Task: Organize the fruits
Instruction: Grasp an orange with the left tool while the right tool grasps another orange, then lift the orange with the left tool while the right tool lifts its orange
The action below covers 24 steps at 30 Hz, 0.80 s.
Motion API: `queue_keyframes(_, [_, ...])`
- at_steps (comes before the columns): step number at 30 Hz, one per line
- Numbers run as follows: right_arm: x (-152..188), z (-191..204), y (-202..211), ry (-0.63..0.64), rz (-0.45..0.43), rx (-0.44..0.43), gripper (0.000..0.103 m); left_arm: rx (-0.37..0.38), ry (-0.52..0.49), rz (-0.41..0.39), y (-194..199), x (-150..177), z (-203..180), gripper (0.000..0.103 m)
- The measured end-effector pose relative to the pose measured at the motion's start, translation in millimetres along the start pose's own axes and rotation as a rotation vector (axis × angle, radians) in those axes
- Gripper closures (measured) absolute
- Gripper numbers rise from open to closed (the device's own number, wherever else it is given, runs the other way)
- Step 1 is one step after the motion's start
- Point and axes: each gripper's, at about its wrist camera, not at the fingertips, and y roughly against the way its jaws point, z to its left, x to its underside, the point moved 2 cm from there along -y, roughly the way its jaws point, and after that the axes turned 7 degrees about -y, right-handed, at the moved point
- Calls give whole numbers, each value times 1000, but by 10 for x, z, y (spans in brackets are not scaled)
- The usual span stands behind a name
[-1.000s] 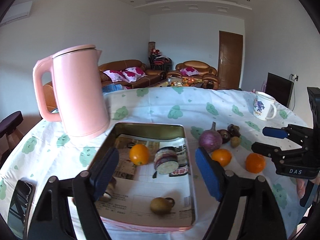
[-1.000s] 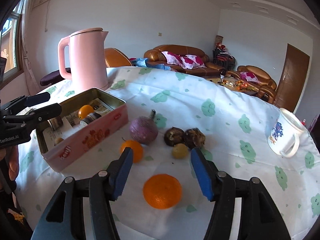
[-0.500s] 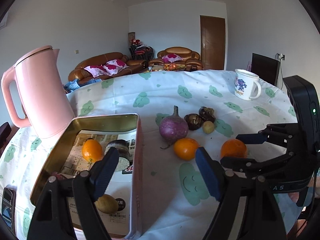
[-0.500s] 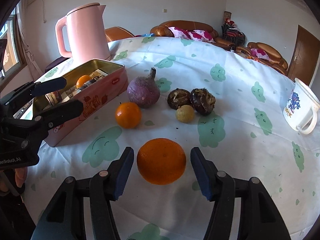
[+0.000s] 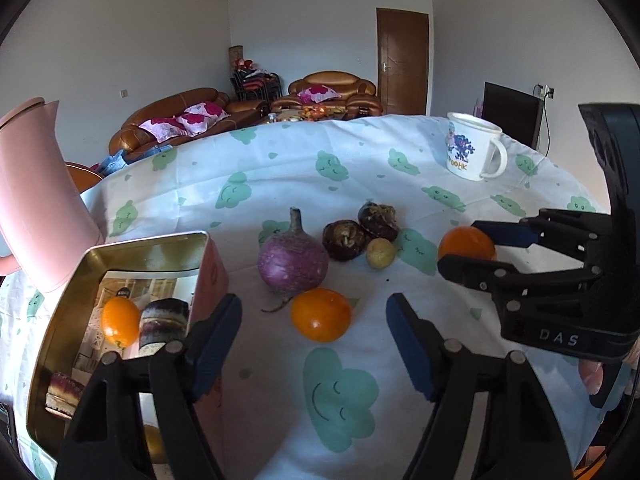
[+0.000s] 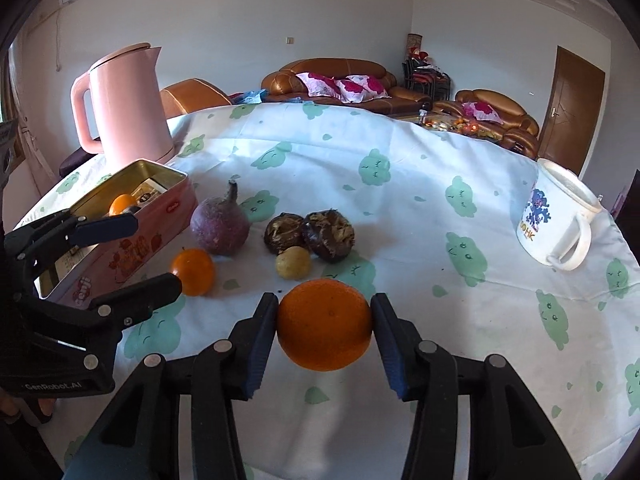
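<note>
My right gripper (image 6: 325,330) is shut on a large orange (image 6: 325,325), both pads touching its sides; it also shows in the left wrist view (image 5: 466,245). My left gripper (image 5: 314,344) is open and empty, a small orange (image 5: 321,314) on the cloth just ahead between its fingers. A pink tin box (image 5: 52,344) at the left holds another small orange (image 5: 119,321) and other items. A purple turnip (image 5: 293,262), two dark brown fruits (image 5: 345,239) and a small yellow fruit (image 5: 380,253) lie in the middle.
A pink kettle (image 6: 130,106) stands behind the tin. A white printed mug (image 6: 554,216) stands at the far right of the table. The tablecloth (image 6: 400,184) is white with green clouds. Sofas and a door are in the background.
My right gripper has closed on the large orange. My left gripper has swung right from above the tin to the small orange on the cloth.
</note>
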Motion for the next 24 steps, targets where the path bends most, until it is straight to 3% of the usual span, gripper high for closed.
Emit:
queue_keyframes(2, [-20,-48,-21,-15,-1,3,53,10,-4,28,-88,-16,-15,41])
queue_keyframes(7, [-6,-115,-84,-38,2,-3,53,38,-11,78,-239,-19,-76,47])
queue_keyframes(18, [25,-92,-115,-34,13,-36,53,40,31,155,-415,-6,-29,47])
queue_keyframes(22, [26,-96,-145,-37,26,-42,53,61,39,175,-455,13,-22,63])
queue_keyframes(24, [27,-98,-148,-38,28,-45,53,64,43,172,-445,17,-14,64])
